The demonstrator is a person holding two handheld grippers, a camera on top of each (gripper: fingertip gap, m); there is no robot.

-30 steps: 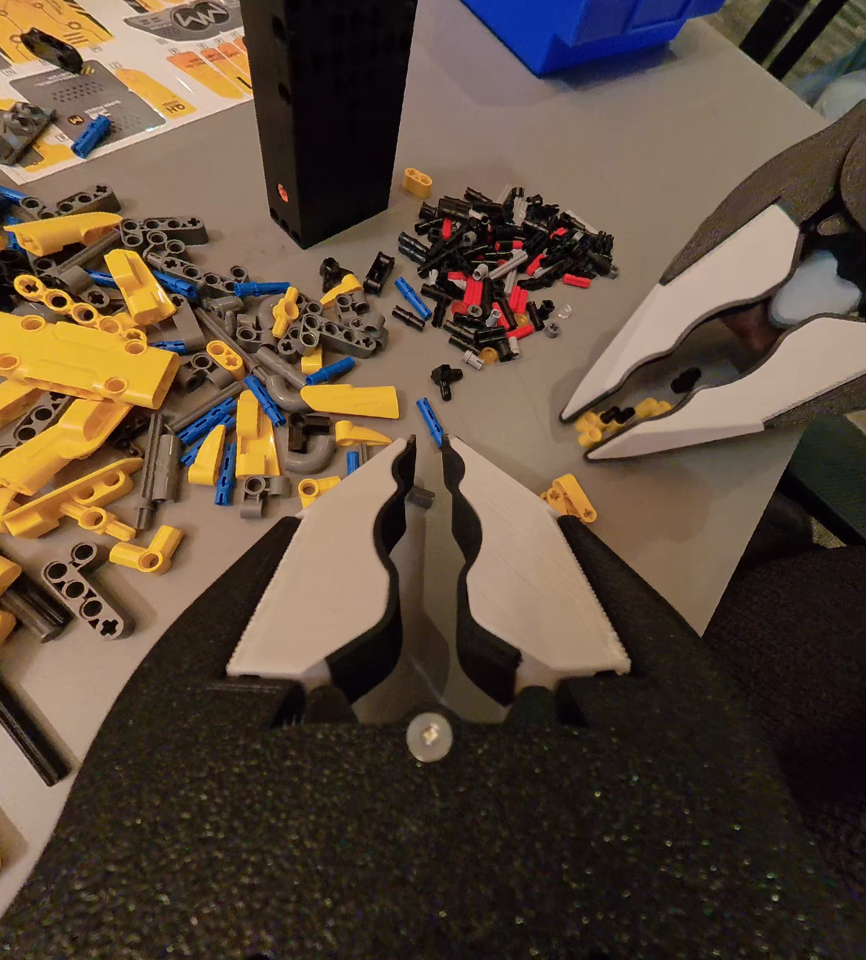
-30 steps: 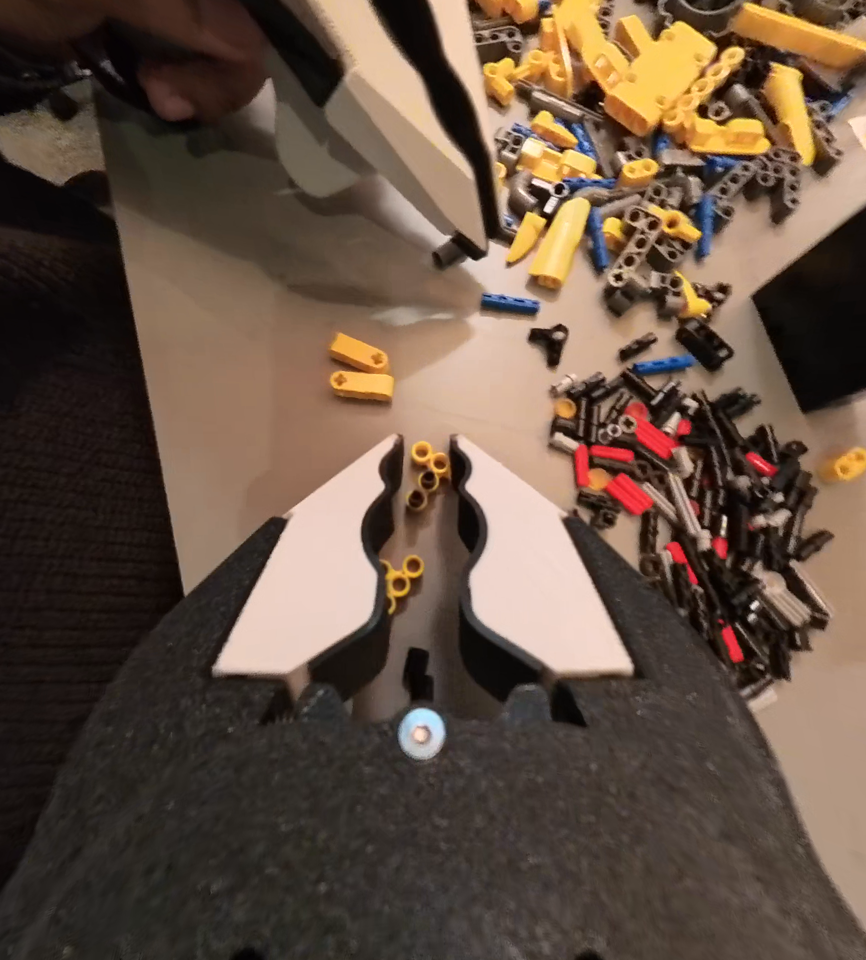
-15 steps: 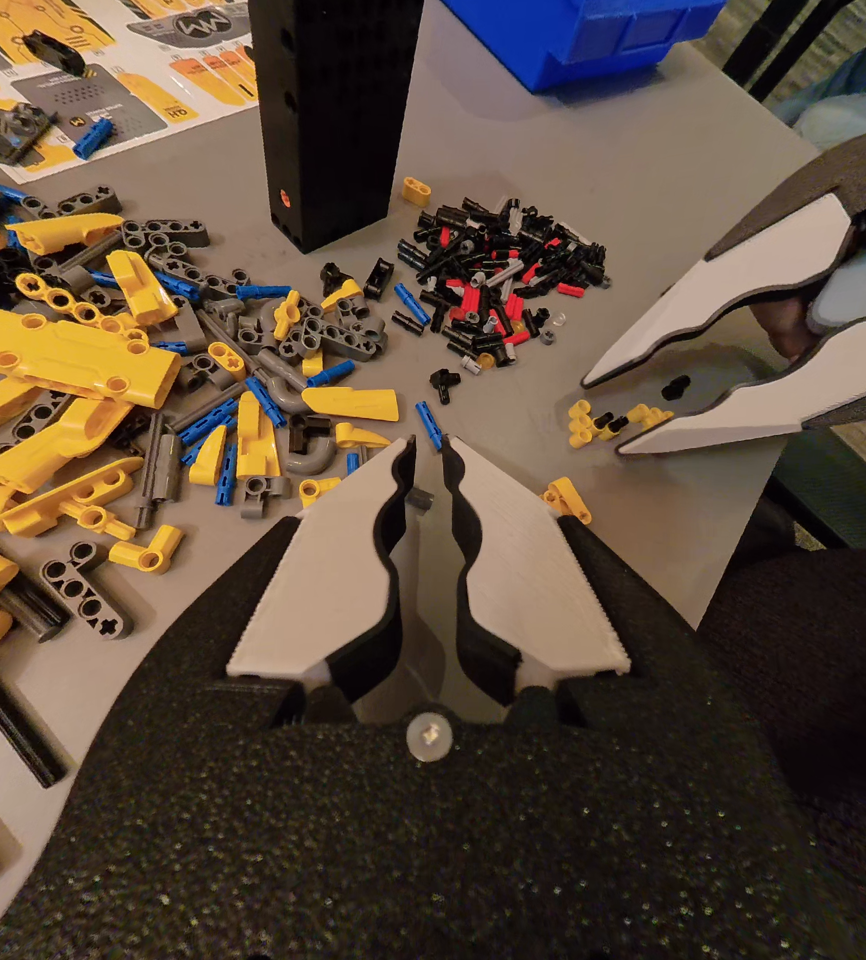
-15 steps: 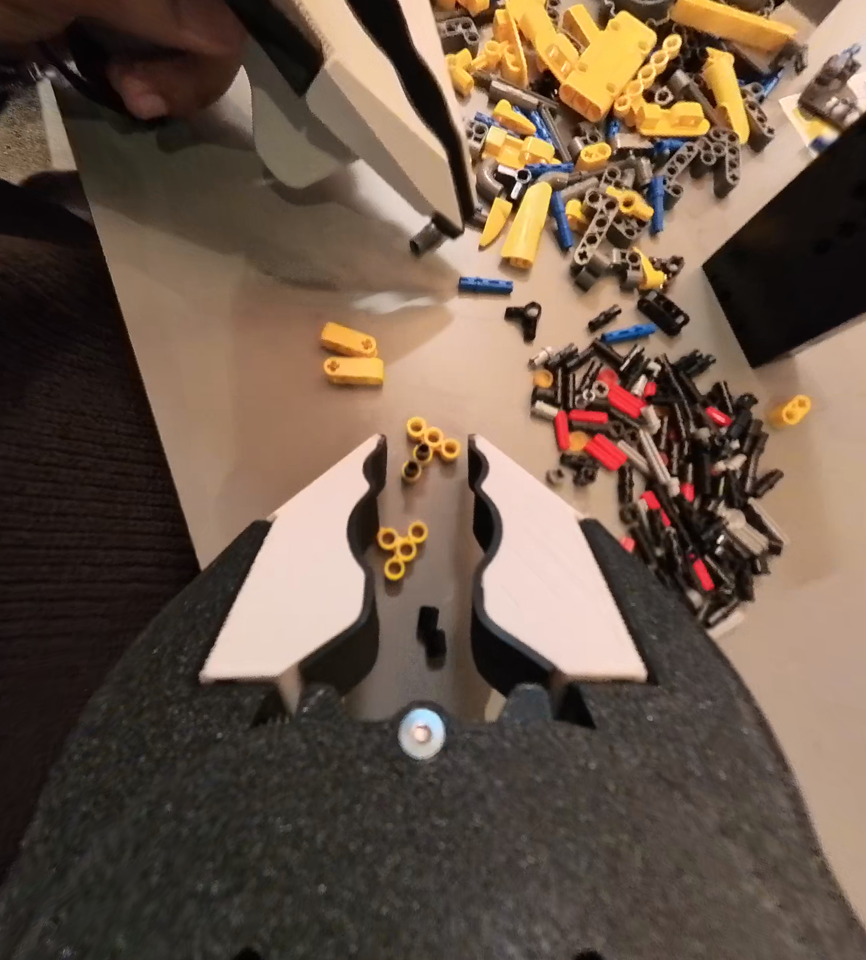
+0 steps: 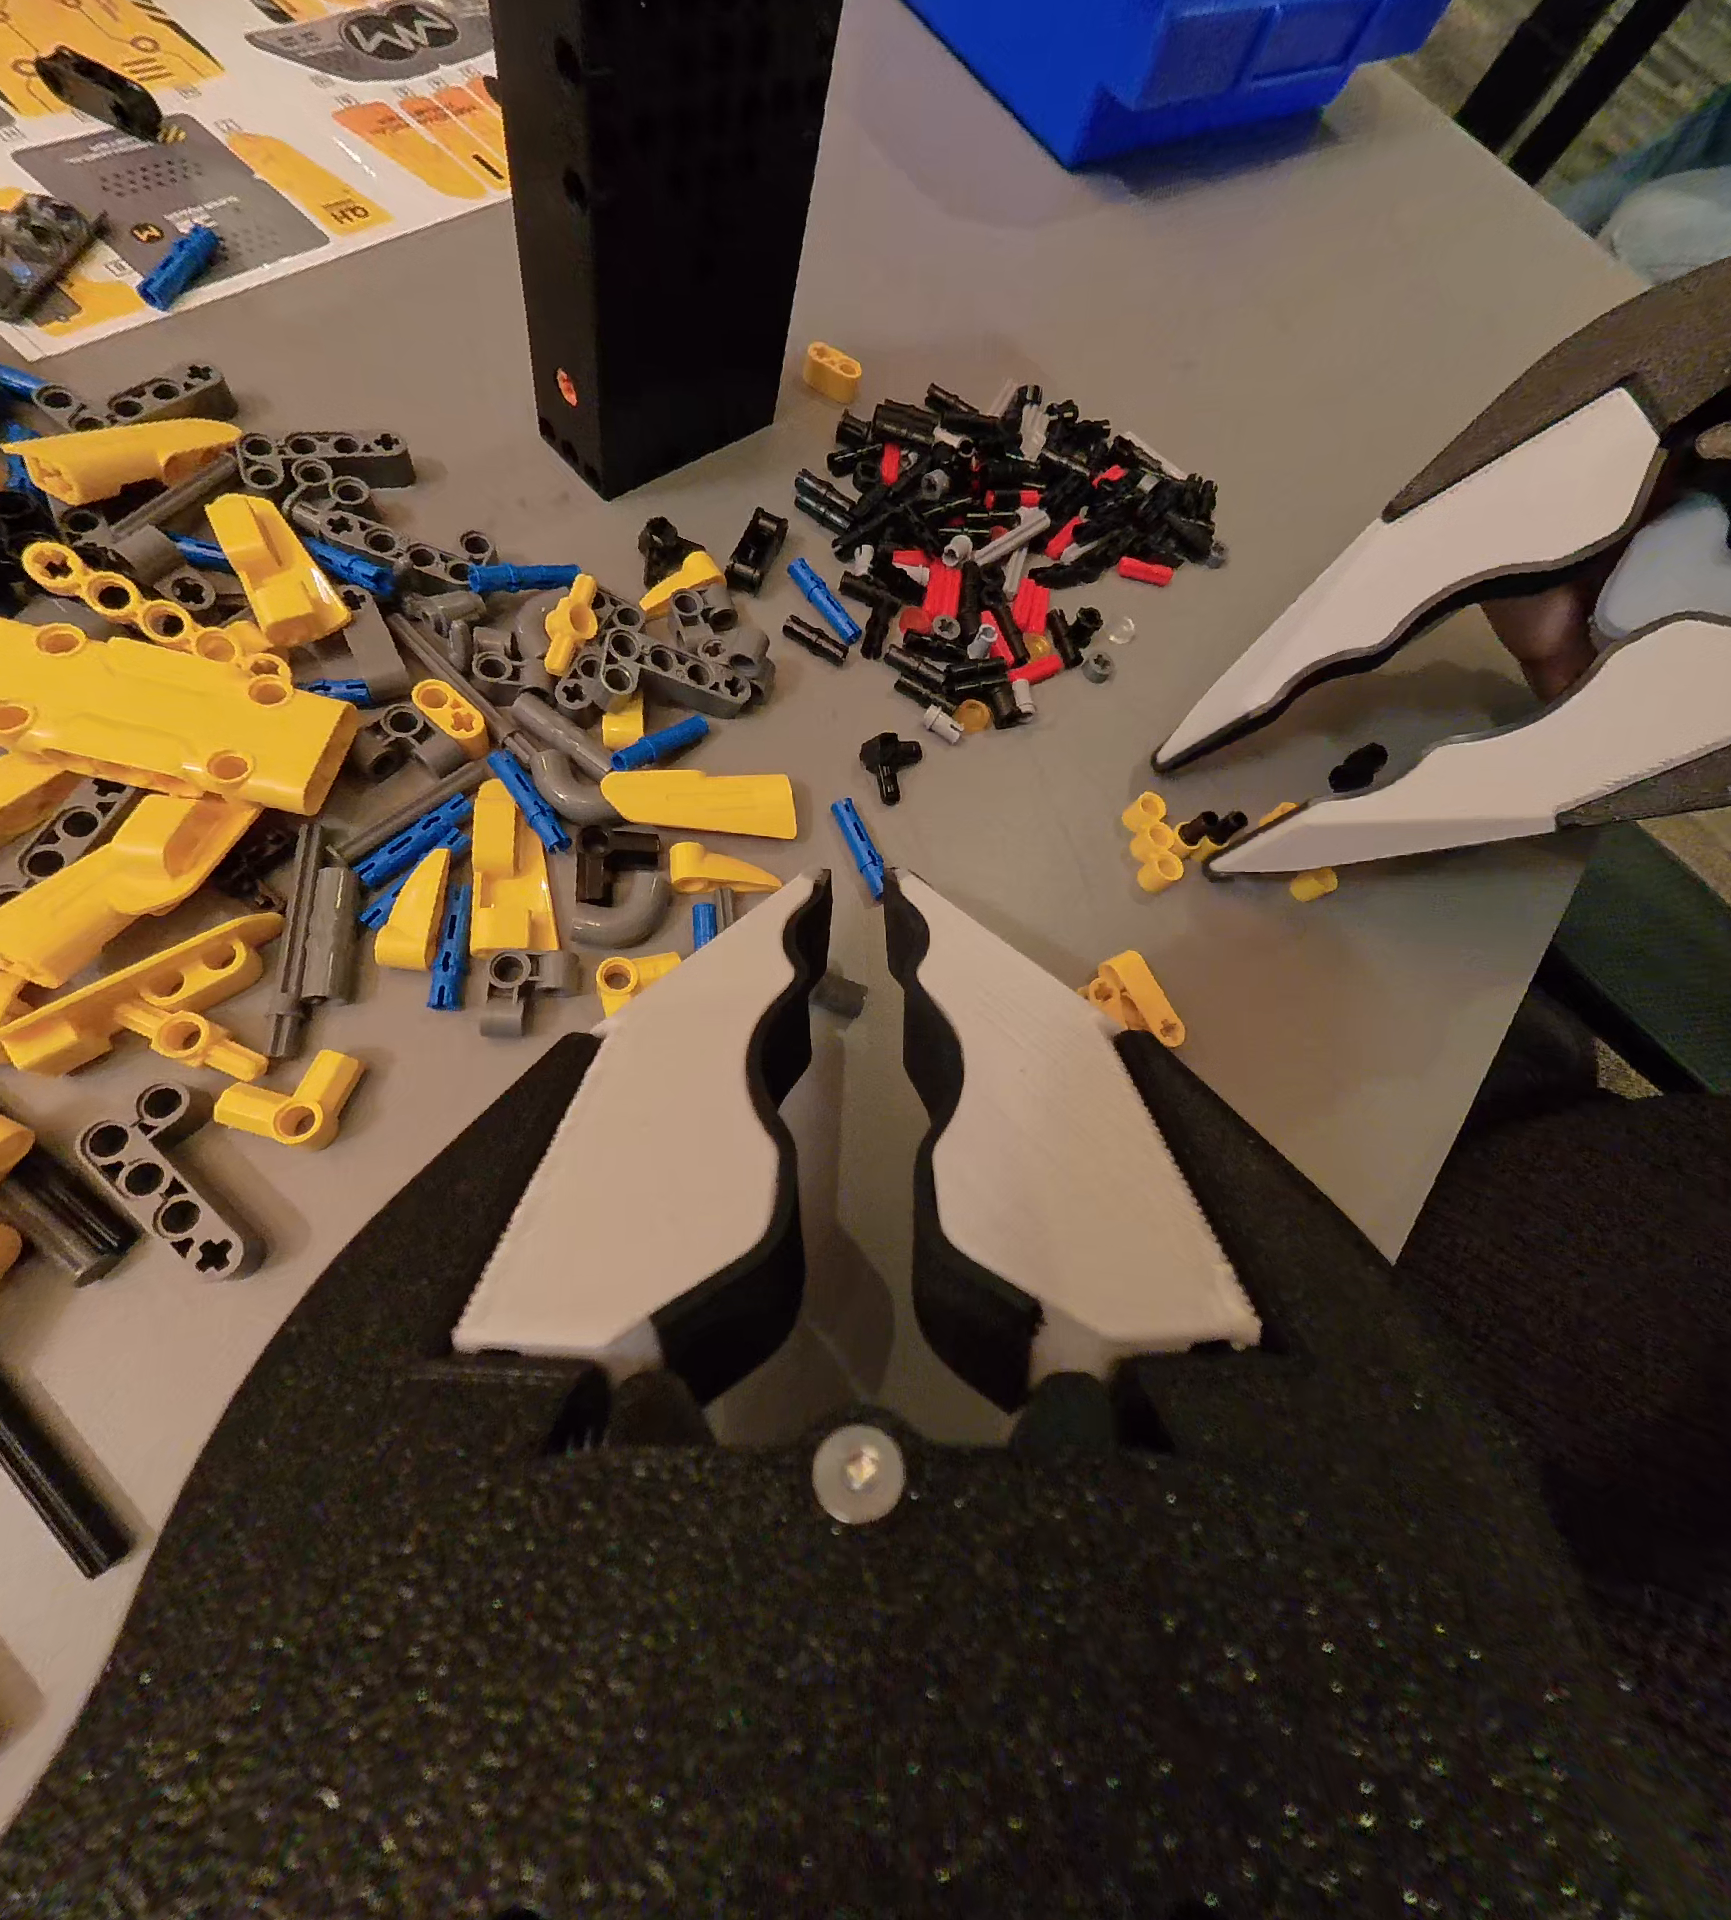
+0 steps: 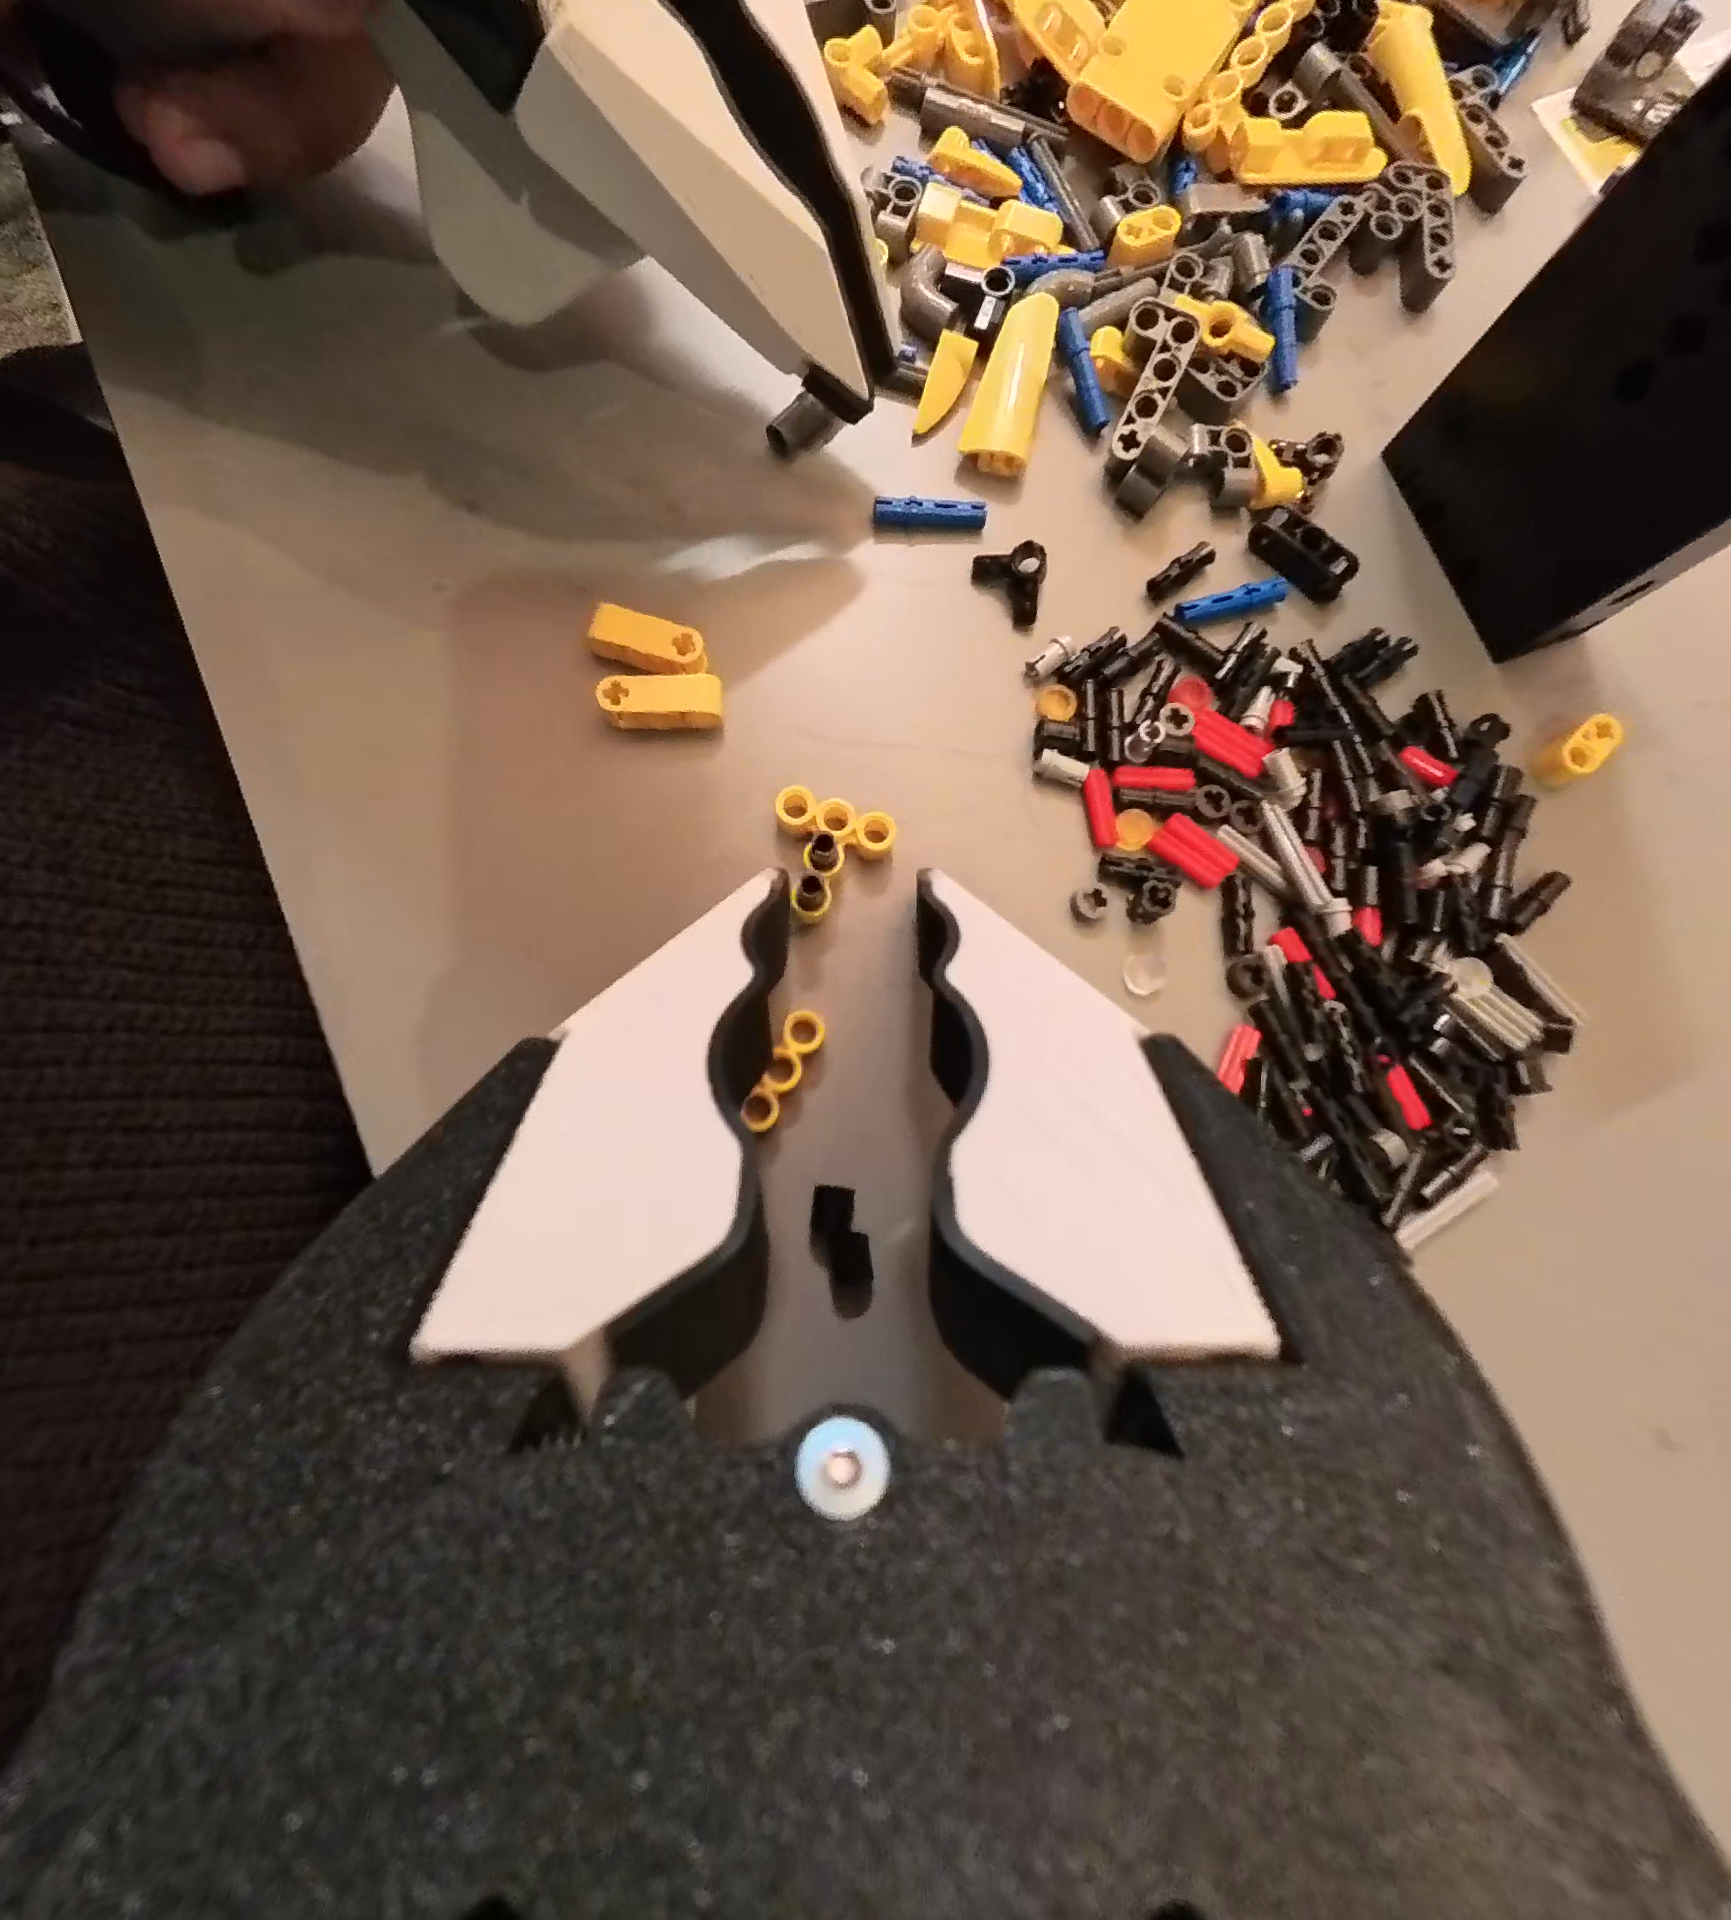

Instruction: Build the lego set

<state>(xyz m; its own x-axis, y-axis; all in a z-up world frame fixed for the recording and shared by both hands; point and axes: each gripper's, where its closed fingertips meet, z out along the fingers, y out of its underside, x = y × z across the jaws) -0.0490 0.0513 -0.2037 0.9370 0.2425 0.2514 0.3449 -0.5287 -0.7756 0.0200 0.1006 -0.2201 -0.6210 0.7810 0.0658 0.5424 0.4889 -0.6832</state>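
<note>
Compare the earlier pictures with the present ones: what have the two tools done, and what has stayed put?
The right tool opened wider and drew back slightly, so the yellow rings once between its tips now lie mostly just ahead of them. It holds nothing. The left tool stays shut on a small grey pin; the pile of black and red pins is unmoved.

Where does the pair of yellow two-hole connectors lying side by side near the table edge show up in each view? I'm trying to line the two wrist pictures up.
Left wrist view: the pair of yellow connectors lies right of centre, beside the left gripper's right finger.
Right wrist view: the pair lies left of centre, beyond the right gripper.
Shared landmark: the pile of black and red pins.
</note>
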